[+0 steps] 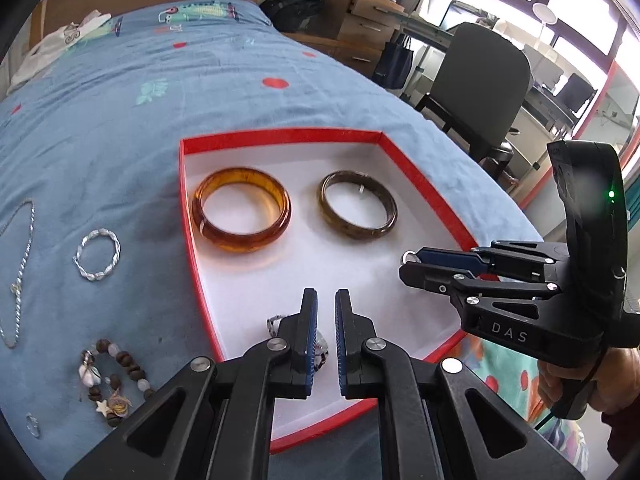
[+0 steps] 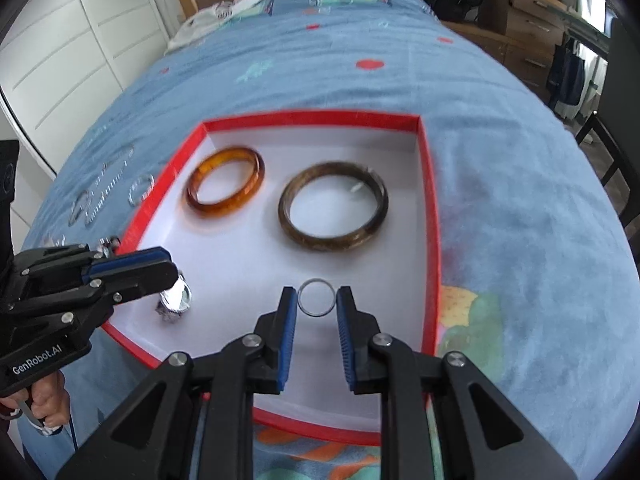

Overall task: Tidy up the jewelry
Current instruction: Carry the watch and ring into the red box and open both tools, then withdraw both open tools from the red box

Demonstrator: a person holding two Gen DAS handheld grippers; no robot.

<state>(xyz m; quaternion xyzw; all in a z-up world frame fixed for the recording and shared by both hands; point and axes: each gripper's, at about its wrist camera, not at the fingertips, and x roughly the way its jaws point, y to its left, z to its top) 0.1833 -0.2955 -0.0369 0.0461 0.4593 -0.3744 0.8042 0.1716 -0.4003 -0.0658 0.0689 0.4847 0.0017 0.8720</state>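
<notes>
A red-rimmed box (image 1: 280, 136) with a white floor lies on the blue bedspread. In it lie an amber bangle (image 1: 241, 209) (image 2: 225, 186) and a dark brown bangle (image 1: 357, 205) (image 2: 333, 208). My right gripper (image 2: 317, 297) is shut on a small silver ring (image 2: 316, 297), held by its sides just above the box floor; it shows from the side in the left wrist view (image 1: 409, 262). My left gripper (image 1: 326, 312) is slightly open and empty, over a silver watch (image 1: 276, 325) (image 2: 178, 296) at the box's near left.
On the bedspread left of the box lie a silver chain (image 1: 22, 264), a twisted silver bracelet (image 1: 97, 255), a beaded bracelet with shells (image 1: 114, 380) and a small ring (image 1: 33, 425). An office chair (image 1: 480, 80) and drawers (image 1: 360, 20) stand beyond the bed's right edge.
</notes>
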